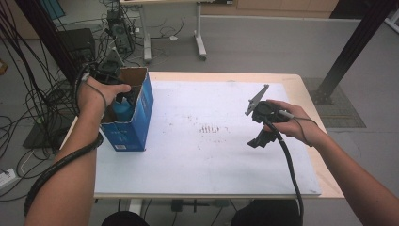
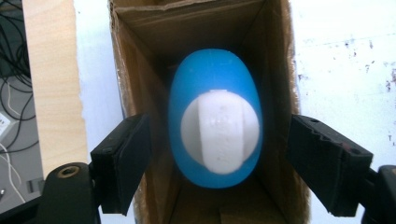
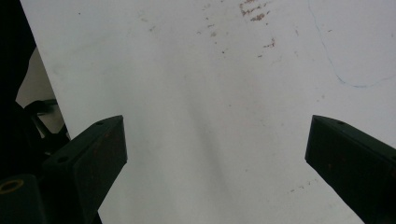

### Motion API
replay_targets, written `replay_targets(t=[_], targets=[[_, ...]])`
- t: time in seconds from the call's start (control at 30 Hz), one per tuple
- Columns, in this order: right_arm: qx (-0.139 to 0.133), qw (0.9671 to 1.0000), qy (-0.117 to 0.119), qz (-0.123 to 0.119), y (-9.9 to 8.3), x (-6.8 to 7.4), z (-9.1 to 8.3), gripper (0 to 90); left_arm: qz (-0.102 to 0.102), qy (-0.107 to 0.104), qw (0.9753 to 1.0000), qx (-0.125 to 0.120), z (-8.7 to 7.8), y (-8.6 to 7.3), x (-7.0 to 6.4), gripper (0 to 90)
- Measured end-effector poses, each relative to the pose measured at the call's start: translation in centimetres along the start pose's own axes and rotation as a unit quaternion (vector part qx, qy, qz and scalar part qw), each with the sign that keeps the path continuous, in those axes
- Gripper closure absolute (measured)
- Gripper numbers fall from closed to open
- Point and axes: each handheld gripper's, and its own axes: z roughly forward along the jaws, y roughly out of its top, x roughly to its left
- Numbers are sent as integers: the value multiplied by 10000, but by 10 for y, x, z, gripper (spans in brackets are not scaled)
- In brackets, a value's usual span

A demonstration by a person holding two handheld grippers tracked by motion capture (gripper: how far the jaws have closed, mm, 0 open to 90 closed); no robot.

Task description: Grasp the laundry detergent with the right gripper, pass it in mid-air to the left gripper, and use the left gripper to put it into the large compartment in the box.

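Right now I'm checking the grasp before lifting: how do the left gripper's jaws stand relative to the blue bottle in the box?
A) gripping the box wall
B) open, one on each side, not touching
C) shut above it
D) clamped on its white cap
B: the left gripper has its jaws spread on either side of the blue bottle, with gaps showing, inside the cardboard box.

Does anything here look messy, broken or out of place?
Mostly tidy. The white table cover carries small brownish smudges near its middle, and the cardboard box has ragged top edges. The blue bottle stands inside it, white cap intact, nothing spilled.
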Motion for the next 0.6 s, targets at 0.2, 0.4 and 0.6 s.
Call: replay_targets(t=[0.2, 0.4, 0.6], targets=[[-11, 10000, 3, 1, 0, 0, 0, 54, 54, -66, 10000, -25, -11, 2, 0, 175], [-1, 10000, 13, 35, -1, -1, 0, 54, 87, -183, 9997, -100, -30, 6, -3, 105], [-5, 10000, 18, 45, -1, -3, 0, 54, 252, -214, 9993, -169, -50, 10, -15, 71]])
